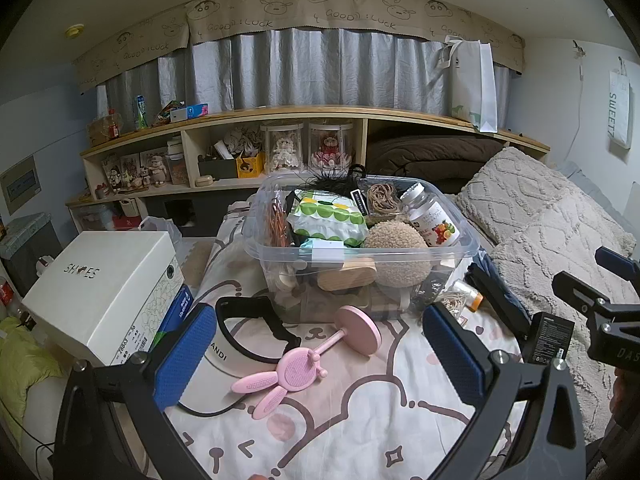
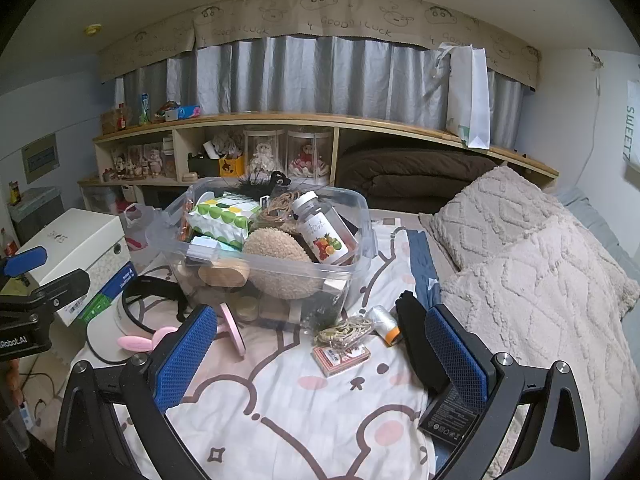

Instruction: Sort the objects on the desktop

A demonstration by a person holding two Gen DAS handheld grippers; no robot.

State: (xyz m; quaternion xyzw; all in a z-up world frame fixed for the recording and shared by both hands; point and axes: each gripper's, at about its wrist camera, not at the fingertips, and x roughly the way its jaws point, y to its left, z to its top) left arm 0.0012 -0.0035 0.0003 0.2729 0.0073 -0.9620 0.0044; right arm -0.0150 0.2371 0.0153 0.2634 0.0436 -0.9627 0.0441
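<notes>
Your left gripper (image 1: 320,360) and right gripper (image 2: 320,360): jaws apart, empty. Pink stand (image 1: 320,344), cards (image 2: 340,358), thread spool (image 2: 384,322) loose on bed before bin (image 1: 460,256). Risk: bin overfull; additions may roll out.

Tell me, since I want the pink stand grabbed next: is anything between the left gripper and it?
Nothing visible. The pink stand lies bare on the sheet ahead of the open left gripper, partly over the visor.
</notes>
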